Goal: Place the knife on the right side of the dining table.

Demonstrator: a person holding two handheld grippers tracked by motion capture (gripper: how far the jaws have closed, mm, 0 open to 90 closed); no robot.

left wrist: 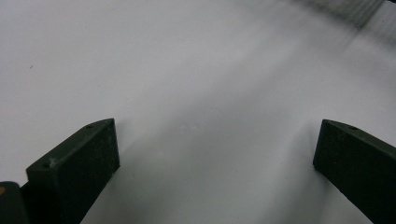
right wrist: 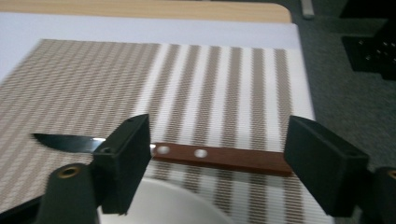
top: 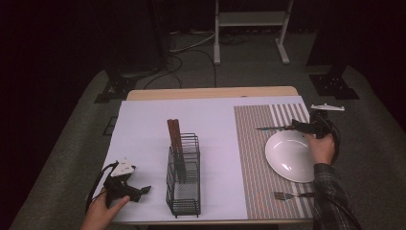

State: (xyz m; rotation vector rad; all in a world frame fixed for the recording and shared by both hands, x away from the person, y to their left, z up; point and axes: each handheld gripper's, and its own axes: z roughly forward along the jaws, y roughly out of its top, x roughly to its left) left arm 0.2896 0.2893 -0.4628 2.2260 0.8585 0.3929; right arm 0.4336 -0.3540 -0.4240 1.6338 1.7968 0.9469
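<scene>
A knife (top: 274, 128) with a brown riveted handle (right wrist: 219, 157) lies on the striped placemat (top: 253, 148) just past the far rim of a white plate (top: 289, 155), its blade pointing left. My right gripper (top: 296, 126) hovers over the knife's handle end. In the right gripper view (right wrist: 217, 140) its jaws stand wide apart on either side of the handle without touching it. My left gripper (top: 141, 192) rests at the near left on the white sheet (top: 143, 124), open, with nothing between its jaws (left wrist: 217, 140).
A black wire rack (top: 183, 184) stands near the table's middle front with brown-handled utensils (top: 174, 134) upright in it. A fork (top: 287, 195) lies on the placemat in front of the plate. The wooden table edge (top: 210, 92) runs along the back.
</scene>
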